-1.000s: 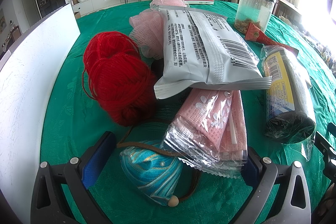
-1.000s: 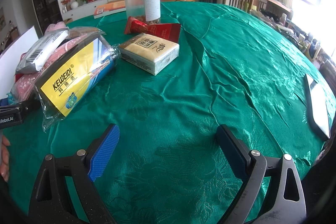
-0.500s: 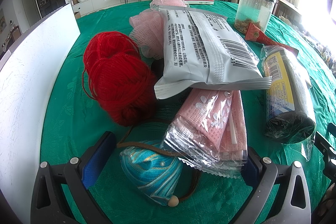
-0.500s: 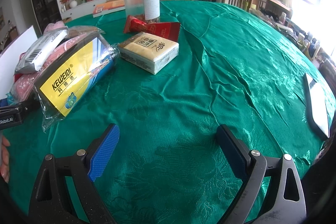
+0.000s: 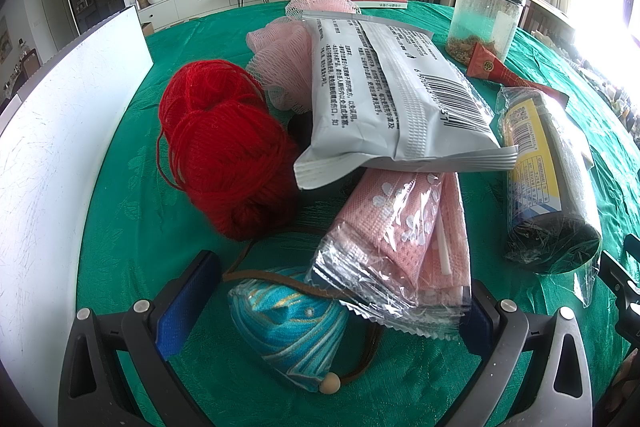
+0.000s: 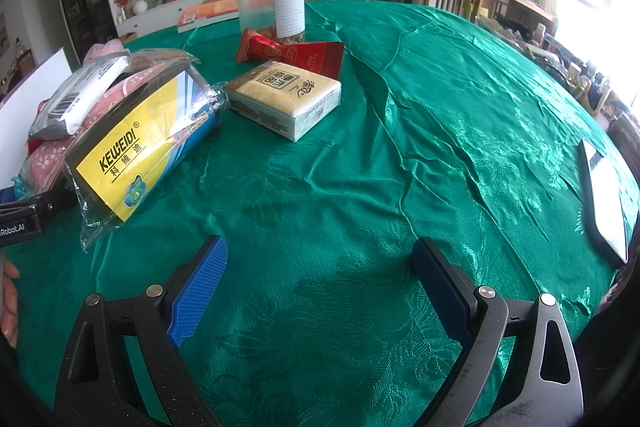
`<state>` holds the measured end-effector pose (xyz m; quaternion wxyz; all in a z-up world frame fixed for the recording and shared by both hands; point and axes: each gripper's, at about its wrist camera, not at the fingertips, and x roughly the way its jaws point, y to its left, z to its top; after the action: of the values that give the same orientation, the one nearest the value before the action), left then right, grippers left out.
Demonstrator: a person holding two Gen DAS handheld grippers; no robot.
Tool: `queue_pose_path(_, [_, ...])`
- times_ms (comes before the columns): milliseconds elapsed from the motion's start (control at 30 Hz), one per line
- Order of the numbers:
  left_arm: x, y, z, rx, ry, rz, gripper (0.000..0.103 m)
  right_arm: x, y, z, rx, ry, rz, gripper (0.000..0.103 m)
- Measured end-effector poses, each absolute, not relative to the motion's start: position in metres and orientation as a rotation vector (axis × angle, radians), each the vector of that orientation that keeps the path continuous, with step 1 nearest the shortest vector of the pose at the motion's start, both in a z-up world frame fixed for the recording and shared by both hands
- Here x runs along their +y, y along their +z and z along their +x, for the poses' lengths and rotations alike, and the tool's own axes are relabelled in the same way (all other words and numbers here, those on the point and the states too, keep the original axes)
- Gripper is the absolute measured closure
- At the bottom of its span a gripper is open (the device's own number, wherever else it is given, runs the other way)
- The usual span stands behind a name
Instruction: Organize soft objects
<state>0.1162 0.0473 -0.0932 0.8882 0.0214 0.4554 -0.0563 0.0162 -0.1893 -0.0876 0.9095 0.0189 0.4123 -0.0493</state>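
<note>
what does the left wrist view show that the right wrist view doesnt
Only the left wrist view: the red yarn ball, the blue pouch lying between the open left gripper fingers, and the pink mesh sponge.

Only the right wrist view: the tissue pack, a phone at the table's right edge, and the open right gripper over bare green tablecloth.

Both: the grey packet on the pink cloth pack, the yellow-labelled roll, the clear jar and the red sachet.
</note>
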Motion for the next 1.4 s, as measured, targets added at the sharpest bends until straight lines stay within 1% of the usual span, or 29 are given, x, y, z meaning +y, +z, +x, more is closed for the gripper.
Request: queue_pose_path(1400, [0.0479,-0.0929,0.1094,0.958,-0.162,0.069,0.0,-0.1897,-0.0876,0.0169,0.861,-0.091,0.036,0.008])
